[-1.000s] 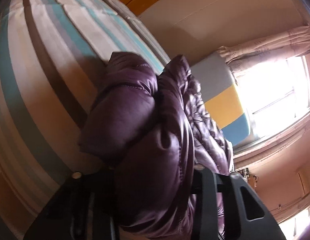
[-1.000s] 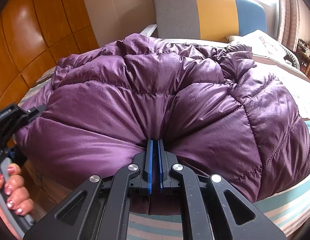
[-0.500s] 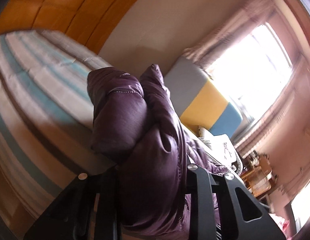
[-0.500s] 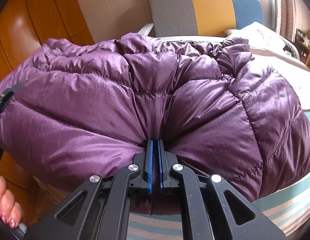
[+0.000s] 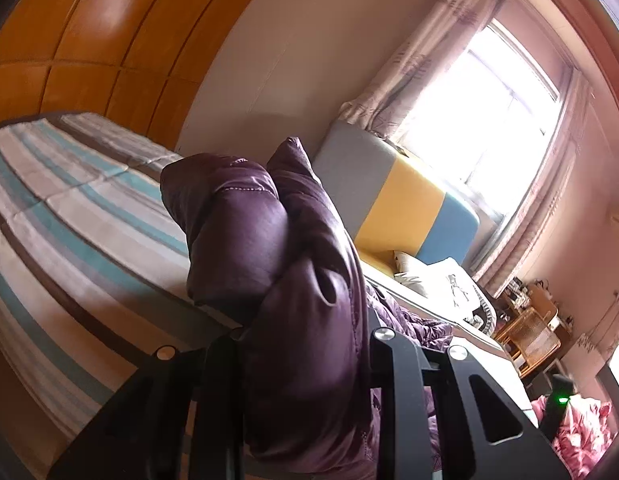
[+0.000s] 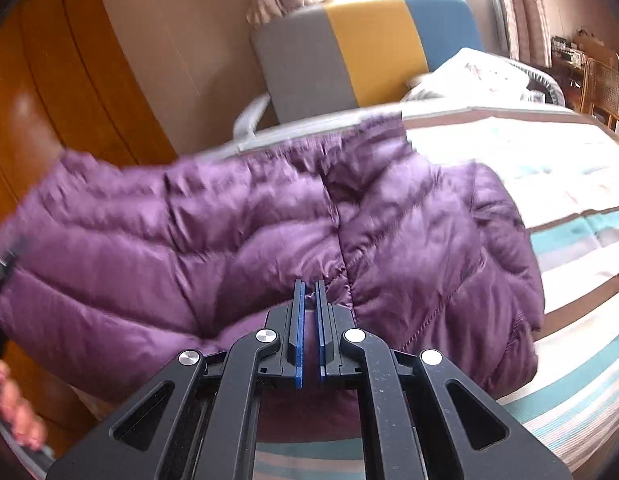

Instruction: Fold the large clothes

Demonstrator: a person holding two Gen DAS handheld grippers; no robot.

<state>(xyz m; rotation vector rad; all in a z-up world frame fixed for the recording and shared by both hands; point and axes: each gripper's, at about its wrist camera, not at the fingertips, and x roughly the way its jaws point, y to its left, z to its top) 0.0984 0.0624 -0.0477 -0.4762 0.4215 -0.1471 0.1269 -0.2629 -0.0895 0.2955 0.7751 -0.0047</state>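
Lifted and spread wider since a second ago: purple puffer jacket [image 6: 269, 232] over the striped bed [image 6: 569, 184]. Left gripper [image 5: 305, 364] clamps a thick fold; right gripper [image 6: 308, 312] pinches the hem (both clenched).

Left gripper [image 5: 305, 364]: jaws clamped on thick bunched fold of purple jacket [image 5: 269, 264], padding bulging up between black fingers. Right gripper [image 6: 308, 312]: blue pads nearly together, pinching thin edge of jacket at seam. Person's hand [image 6: 13, 412], blurred, at jacket's lower left corner in right wrist view, fingers curled round a grey handle.
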